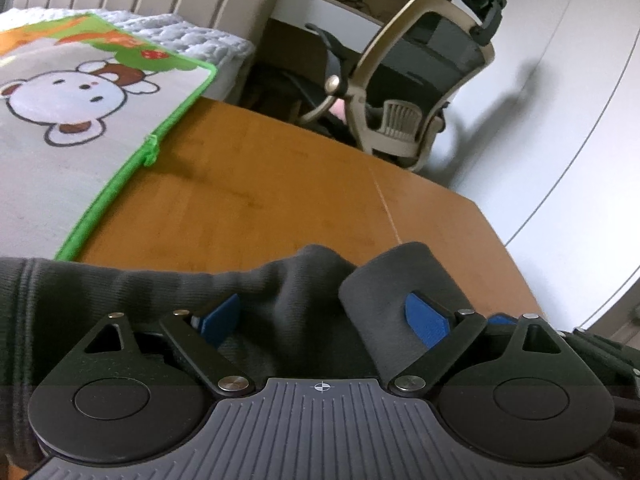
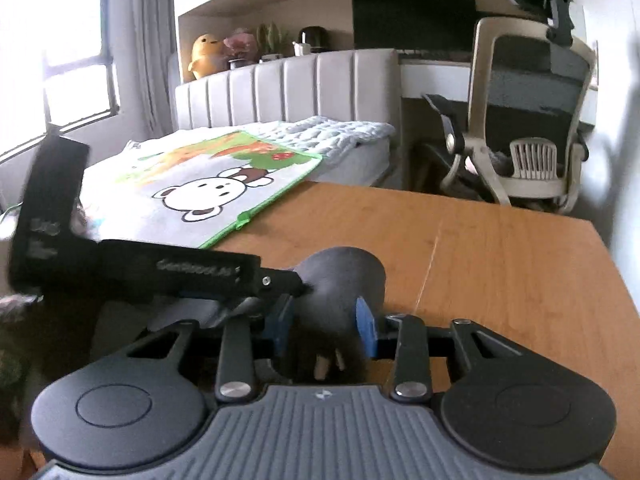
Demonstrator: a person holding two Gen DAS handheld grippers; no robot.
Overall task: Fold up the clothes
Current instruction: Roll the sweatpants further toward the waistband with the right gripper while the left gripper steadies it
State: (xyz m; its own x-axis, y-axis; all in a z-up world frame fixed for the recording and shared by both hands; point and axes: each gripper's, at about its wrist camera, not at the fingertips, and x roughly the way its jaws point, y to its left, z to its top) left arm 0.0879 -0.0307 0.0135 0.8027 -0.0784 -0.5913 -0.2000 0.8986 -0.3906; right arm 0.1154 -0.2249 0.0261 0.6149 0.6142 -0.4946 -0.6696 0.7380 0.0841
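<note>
A dark grey knitted garment (image 1: 120,292) lies bunched at the near edge of the wooden table (image 1: 280,184). My left gripper (image 1: 324,320) is open, its blue fingers (image 1: 218,320) spread wide. Cloth sits between them, and a fold drapes over the right one. In the right wrist view, my right gripper (image 2: 324,324) is shut on a rounded wad of the same garment (image 2: 340,276), held just above the table (image 2: 500,272). The black housing of the left gripper (image 2: 160,268) comes in from the left, its tip against that wad.
A bear-print mat with green trim (image 1: 60,120) (image 2: 224,192) lies across the table's far left onto the bed (image 2: 340,128). An office chair (image 1: 420,80) (image 2: 532,120) stands beyond the far edge. The table's right edge is close to a white wall.
</note>
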